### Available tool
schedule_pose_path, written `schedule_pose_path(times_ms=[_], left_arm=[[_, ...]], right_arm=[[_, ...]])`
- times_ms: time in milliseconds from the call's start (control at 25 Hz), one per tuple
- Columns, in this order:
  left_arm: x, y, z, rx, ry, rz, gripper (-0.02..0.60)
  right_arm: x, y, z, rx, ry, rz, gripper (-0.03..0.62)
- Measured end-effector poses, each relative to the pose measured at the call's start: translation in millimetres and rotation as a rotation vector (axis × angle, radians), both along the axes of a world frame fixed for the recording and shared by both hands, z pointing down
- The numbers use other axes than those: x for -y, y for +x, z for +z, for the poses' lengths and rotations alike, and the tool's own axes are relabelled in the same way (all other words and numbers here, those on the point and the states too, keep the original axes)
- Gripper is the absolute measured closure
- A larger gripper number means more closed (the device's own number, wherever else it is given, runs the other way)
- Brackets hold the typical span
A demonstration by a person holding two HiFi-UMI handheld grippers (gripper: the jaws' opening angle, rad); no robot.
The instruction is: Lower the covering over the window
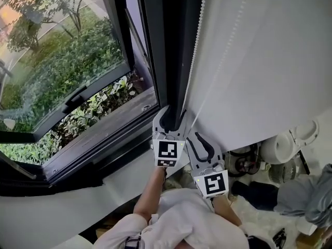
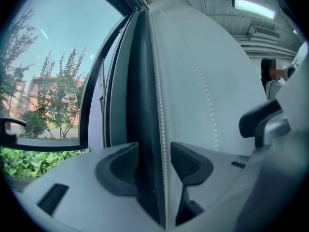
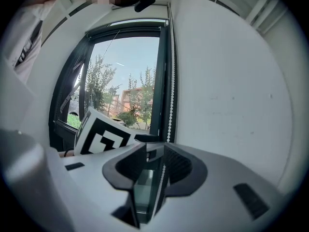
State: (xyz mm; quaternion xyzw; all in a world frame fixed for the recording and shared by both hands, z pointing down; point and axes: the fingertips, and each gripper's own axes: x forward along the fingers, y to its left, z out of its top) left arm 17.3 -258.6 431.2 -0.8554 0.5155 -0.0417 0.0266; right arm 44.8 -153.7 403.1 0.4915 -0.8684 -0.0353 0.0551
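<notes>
**Bead chain runs through both grippers at the blind's edge**

The white fabric roller blind (image 1: pixel 259 61) hangs just right of both grippers. Its left edge meets the dark upright window frame (image 1: pixel 166 45), leaving a tight slot ahead of the jaws, and window glass lies to their left. Two strands of white beaded chain (image 1: pixel 193 56) run upright, long axis vertical. The left gripper (image 2: pixel 154 151) gapes wide, one strand between its jaws, untouched. The right gripper (image 3: pixel 154 153), just beside it, stands narrow around a strand, seemingly without pinching.
</notes>
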Motion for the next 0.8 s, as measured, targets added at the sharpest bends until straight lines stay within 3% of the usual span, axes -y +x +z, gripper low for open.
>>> schedule_pose_path(times_ms=[160, 280, 360, 400, 560, 800], left_arm=[[8.8, 4.6, 5.0, 0.011, -0.005, -0.014, 0.362], [17.5, 1.7, 11.6, 0.04, -0.02, -0.075, 0.364], [17.5, -1.5, 12.5, 0.03, -0.025, -0.094, 0.46], [15.8, -1.7, 12.3, 0.014, -0.028, -0.086, 0.502], [7.8, -2.1, 11.9, -0.029, -0.041, -0.03, 0.559], [-16.2, -3.4, 19.1, -0.057, -0.075, 0.05, 0.568]], right_arm=[[-1.5, 5.1, 2.1, -0.001, -0.008, 0.014, 0.493], [-0.4, 10.7, 2.5, -0.001, -0.014, 0.023, 0.493], [-0.6, 14.1, 2.4, 0.001, -0.016, 0.03, 0.493], [-0.8, 15.2, 2.4, 0.003, -0.017, 0.034, 0.493], [-3.2, 15.4, 1.1, 0.007, -0.013, 0.033, 0.493], [-4.4, 7.5, -4.4, 0.006, 0.002, -0.007, 0.493]])
